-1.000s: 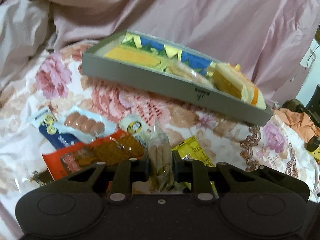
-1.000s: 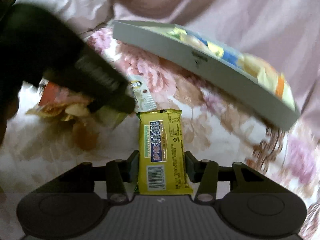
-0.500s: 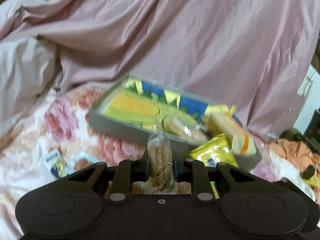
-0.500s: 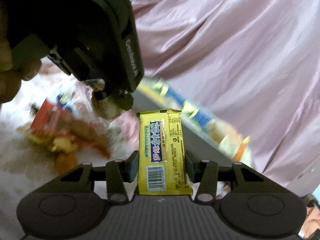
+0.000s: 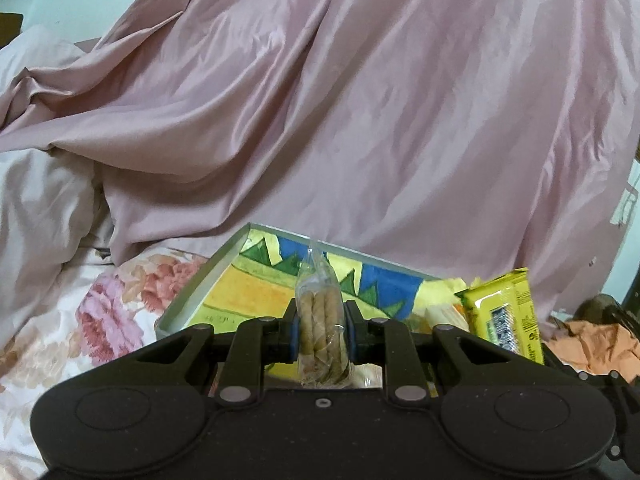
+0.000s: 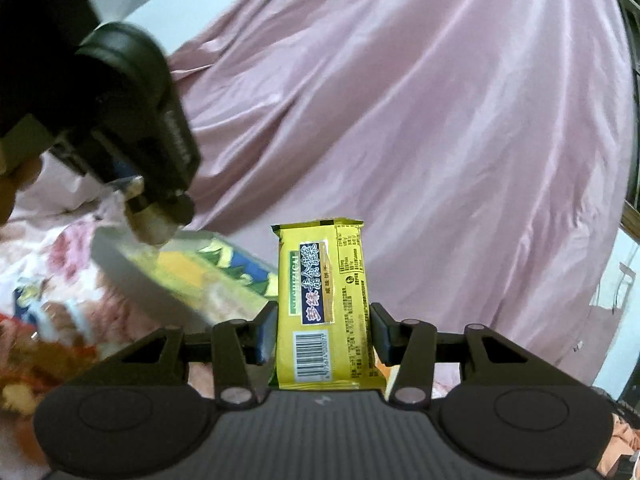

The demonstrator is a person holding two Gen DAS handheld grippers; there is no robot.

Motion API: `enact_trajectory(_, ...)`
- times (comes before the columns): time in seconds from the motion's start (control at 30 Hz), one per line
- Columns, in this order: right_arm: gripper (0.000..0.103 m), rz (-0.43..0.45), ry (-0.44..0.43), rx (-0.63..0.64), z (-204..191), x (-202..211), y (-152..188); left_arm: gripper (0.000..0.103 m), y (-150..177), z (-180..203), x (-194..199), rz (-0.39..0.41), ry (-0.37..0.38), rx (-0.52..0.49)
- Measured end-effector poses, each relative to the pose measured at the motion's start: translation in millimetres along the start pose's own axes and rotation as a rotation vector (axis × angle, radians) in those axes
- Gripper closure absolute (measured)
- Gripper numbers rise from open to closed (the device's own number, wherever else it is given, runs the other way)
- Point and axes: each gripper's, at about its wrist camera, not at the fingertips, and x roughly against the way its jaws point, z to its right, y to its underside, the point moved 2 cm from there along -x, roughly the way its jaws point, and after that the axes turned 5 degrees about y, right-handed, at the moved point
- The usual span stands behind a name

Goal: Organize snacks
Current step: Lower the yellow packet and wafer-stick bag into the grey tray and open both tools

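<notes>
My left gripper (image 5: 322,330) is shut on a clear packet of brown biscuit sticks (image 5: 322,320), held in the air in front of the grey tray (image 5: 200,286) with its yellow, blue and green lining. My right gripper (image 6: 324,330) is shut on a yellow snack bar (image 6: 326,308) with a barcode, also lifted; the bar shows at the right of the left wrist view (image 5: 506,316). The left gripper's body (image 6: 132,120) fills the upper left of the right wrist view, above the tray's near end (image 6: 132,272).
Pink satin bedding (image 5: 360,120) piles up behind the tray. The floral sheet (image 5: 100,312) lies left of it. Loose snack packets (image 6: 44,328) lie blurred at the lower left of the right wrist view. Orange cloth (image 5: 588,348) sits at the far right.
Both grippers have lifted off the bed with their snacks and moved toward the tray. The loose packets have dropped out of the left wrist view.
</notes>
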Motion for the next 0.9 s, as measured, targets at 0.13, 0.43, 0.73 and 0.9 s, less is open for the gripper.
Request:
enact_trajectory(0.13,0.051,0.007,0.021,-0.029,4,-17,1,0.08,-7,0,-14,0.013,-0.021,-0.005)
enact_trajectory(0.43,0.051,0.024,-0.002,-0.012,-12,-37,0,0.08,-10,-7,-53,-0.01,-0.079,-0.003)
enact_trajectory(0.73,0.051,-0.016,-0.049,-0.036,-12,-55,4,0.08,4,-9,-75,-0.054,-0.106,0.023)
enact_trajectory(0.9,0.051,-0.041,-0.063,-0.054,-8,-67,6,0.08,8,-8,-80,-0.065,-0.12,0.018)
